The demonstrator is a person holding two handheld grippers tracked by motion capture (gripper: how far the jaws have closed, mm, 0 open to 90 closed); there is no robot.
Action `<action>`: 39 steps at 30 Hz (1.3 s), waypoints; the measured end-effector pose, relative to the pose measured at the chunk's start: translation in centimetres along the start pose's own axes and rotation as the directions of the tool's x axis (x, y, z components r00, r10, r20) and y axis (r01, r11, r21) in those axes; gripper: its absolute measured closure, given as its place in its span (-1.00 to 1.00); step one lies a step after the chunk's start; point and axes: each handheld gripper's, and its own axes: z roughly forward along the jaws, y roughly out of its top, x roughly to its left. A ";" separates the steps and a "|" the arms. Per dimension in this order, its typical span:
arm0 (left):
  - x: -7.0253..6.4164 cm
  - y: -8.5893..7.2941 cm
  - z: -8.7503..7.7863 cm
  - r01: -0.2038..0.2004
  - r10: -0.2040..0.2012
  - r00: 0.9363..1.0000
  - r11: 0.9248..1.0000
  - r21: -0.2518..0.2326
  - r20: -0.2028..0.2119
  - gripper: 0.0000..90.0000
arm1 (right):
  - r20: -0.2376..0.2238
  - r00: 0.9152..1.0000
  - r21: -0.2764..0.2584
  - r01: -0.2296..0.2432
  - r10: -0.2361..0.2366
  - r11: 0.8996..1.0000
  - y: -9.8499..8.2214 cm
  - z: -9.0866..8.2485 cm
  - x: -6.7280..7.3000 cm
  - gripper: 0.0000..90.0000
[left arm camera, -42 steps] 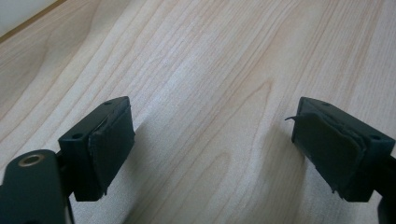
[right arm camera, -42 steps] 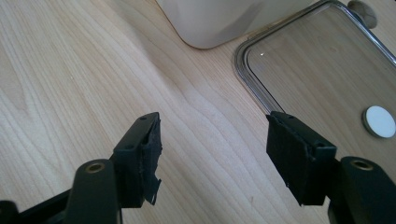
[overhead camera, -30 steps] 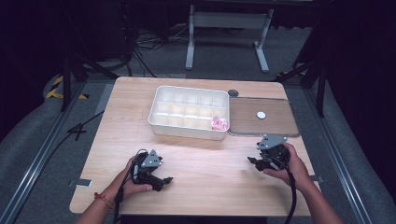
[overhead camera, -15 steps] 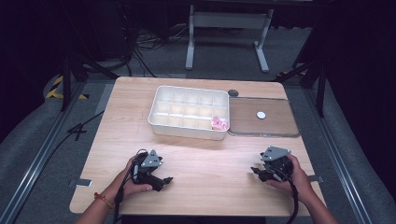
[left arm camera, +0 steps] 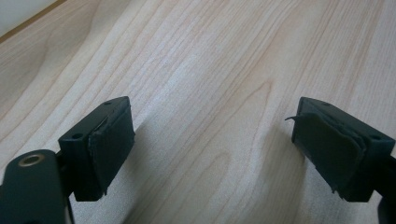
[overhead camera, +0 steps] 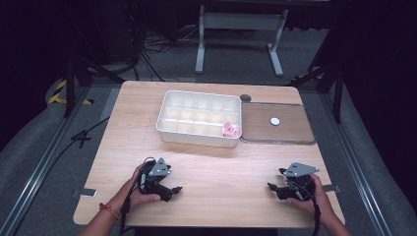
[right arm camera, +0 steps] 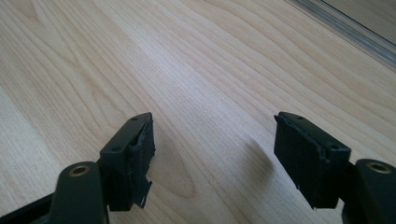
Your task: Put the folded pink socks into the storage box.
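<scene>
A white compartment box (overhead camera: 198, 118) stands at the table's far middle, with a pink item (overhead camera: 231, 130) in its near right compartment. My left gripper (overhead camera: 173, 190) rests low over the near left of the wooden table (overhead camera: 226, 167), open, and bare wood shows between its pads (left arm camera: 111, 140). My right gripper (overhead camera: 273, 189) is low at the near right, open with nothing between its pads (right arm camera: 306, 154); its jaws have just been opening.
A flat brown lid (overhead camera: 276, 123) with a small white disc (overhead camera: 275, 121) lies right of the box. A dark round knob (overhead camera: 245, 98) sits behind the box's right corner. A metal strip (right arm camera: 345, 25) edges the far right corner of the right gripper view.
My right gripper has come back toward the near edge and lower, away from the brown lid. The left gripper has stayed put.
</scene>
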 end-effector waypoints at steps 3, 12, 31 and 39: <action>0.0 0.0 0.0 -0.004 0.004 1.000 1.000 0.003 0.000 -0.71 | -0.007 0.999 -0.045 -0.041 0.040 0.998 -0.8 0.1 -0.4 -0.46; 0.0 0.0 0.0 0.001 -0.001 1.000 1.000 0.001 -0.001 -0.71 | -0.029 0.995 -0.057 -0.099 0.097 0.993 -1.3 0.2 -0.9 -0.54; 0.1 0.2 0.2 0.001 -0.001 1.000 1.000 0.007 0.006 -0.76 | -0.024 0.995 -0.055 -0.102 0.101 0.993 -1.3 0.3 -0.9 -0.58; 0.2 0.3 0.3 -0.007 0.007 1.000 1.000 0.011 0.010 -0.80 | -0.024 0.994 -0.054 -0.104 0.103 0.993 -1.2 0.3 -0.9 -0.59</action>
